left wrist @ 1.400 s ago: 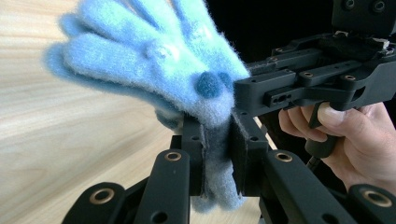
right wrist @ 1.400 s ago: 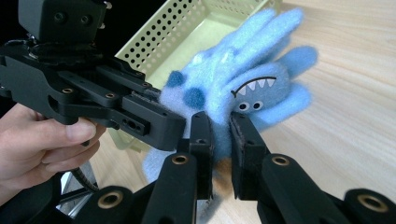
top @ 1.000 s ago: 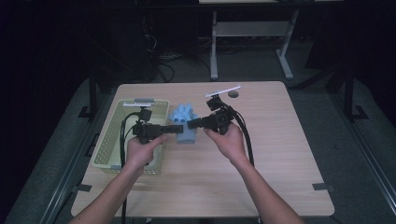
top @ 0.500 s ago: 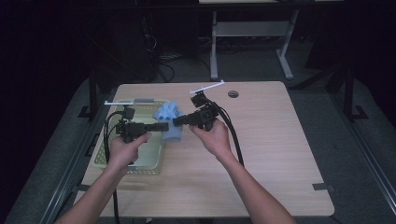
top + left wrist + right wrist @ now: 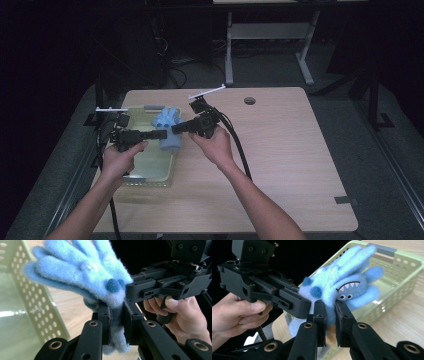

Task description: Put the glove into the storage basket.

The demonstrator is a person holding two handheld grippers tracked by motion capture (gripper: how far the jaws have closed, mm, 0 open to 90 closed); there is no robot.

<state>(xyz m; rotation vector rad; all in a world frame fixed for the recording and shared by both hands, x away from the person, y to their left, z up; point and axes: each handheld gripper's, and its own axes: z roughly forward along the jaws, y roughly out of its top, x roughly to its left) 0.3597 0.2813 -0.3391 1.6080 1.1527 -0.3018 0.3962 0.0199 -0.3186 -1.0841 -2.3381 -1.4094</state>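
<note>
You have both grippers clenched on the blue plush glove (image 5: 167, 131); the left gripper (image 5: 159, 134) pinches its cuff end between its pads, as the left gripper view shows with the fabric squeezed flat between the jaws, and the right gripper (image 5: 176, 128) nips the same toy from the opposite side, just beside the little stitched face with its teeth (image 5: 348, 288). Compared with a second ago, you have carried the pair leftward across the wooden table (image 5: 300, 165); then the glove hung between the tongs over bare wood beside the green basket (image 5: 150, 177), and now it hangs between them above the basket's near right rim, its fuzzy fingers pointing away from you. Your left hand (image 5: 120, 160) now sits over the basket itself; your right hand (image 5: 215, 147) trails behind the right tongs, over the table. The glove touches nothing but the four pads. I judge this as the carry nearly finished: the toy is close to over the basket, so what remains is a short shift left, a lowering, and letting go with both tongs together so neither side drags it out.
</note>
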